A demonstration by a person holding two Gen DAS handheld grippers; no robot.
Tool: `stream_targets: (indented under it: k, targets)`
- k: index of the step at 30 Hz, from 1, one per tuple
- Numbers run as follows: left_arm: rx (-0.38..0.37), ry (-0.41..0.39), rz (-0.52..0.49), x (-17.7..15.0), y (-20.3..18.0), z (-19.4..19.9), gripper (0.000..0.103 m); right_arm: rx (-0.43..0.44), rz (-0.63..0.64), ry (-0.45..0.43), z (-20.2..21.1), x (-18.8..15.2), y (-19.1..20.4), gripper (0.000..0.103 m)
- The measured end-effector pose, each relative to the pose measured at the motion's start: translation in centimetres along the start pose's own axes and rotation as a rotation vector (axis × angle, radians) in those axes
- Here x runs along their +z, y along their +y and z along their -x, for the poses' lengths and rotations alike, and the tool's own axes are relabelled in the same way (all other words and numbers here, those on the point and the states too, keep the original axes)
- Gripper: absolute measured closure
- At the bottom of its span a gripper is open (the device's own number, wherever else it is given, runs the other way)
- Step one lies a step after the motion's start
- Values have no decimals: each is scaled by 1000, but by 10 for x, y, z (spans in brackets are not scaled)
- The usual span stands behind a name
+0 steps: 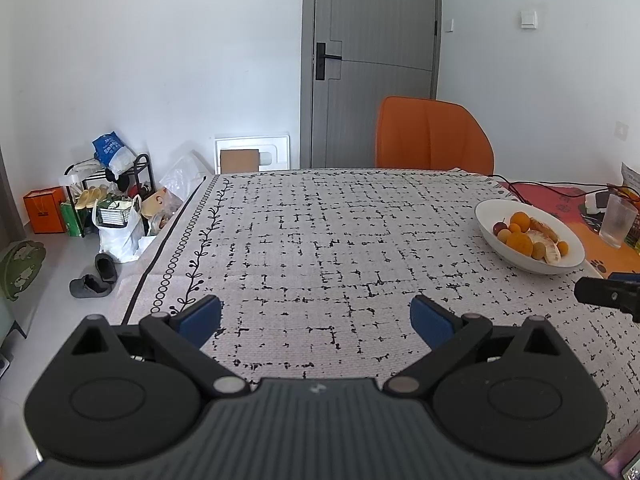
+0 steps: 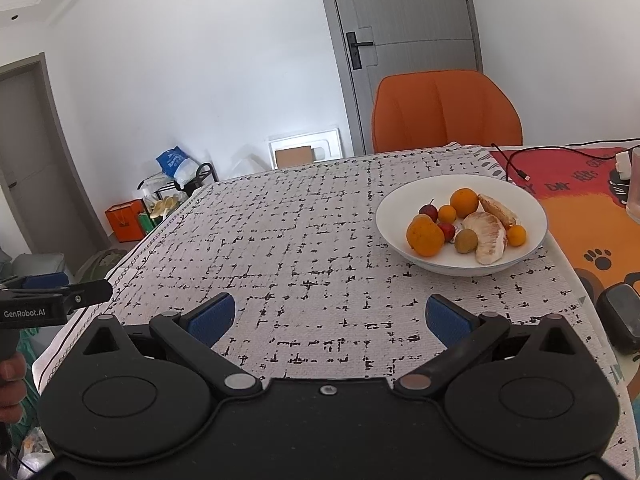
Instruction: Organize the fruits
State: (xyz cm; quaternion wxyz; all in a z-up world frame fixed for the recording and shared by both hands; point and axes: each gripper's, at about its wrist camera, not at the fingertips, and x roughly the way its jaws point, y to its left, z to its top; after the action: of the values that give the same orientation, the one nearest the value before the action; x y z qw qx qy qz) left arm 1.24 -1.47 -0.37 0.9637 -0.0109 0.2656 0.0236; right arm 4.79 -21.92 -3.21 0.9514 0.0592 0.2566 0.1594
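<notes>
A white bowl [image 2: 532, 208] stands on the patterned tablecloth [image 2: 312, 248] at the right. It holds oranges [image 2: 425, 237], small red fruits [image 2: 428, 211], a green-brown fruit [image 2: 466, 241] and peeled pomelo pieces [image 2: 488, 236]. The bowl also shows in the left wrist view [image 1: 490, 216]. My right gripper [image 2: 328, 314] is open and empty, hovering over the cloth in front and to the left of the bowl. My left gripper [image 1: 316, 314] is open and empty over the cloth, well left of the bowl.
An orange chair [image 2: 446, 110] stands behind the table. A clear glass [image 1: 618, 220], cables and a plug lie on the orange mat at the right. A dark object [image 2: 624, 316] sits at the table's right edge. Bags and a rack [image 1: 108, 196] crowd the floor at left.
</notes>
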Motion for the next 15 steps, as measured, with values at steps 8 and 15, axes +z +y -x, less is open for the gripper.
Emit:
stream_targets:
  k: [8,15]
  targets:
    - [-13,12,12,1,3,0,3,-3,-1,-4,2,1,-2,0]
    - [-16,10,5,0,2,0,3,-8,0,-4,2,1,-3,0]
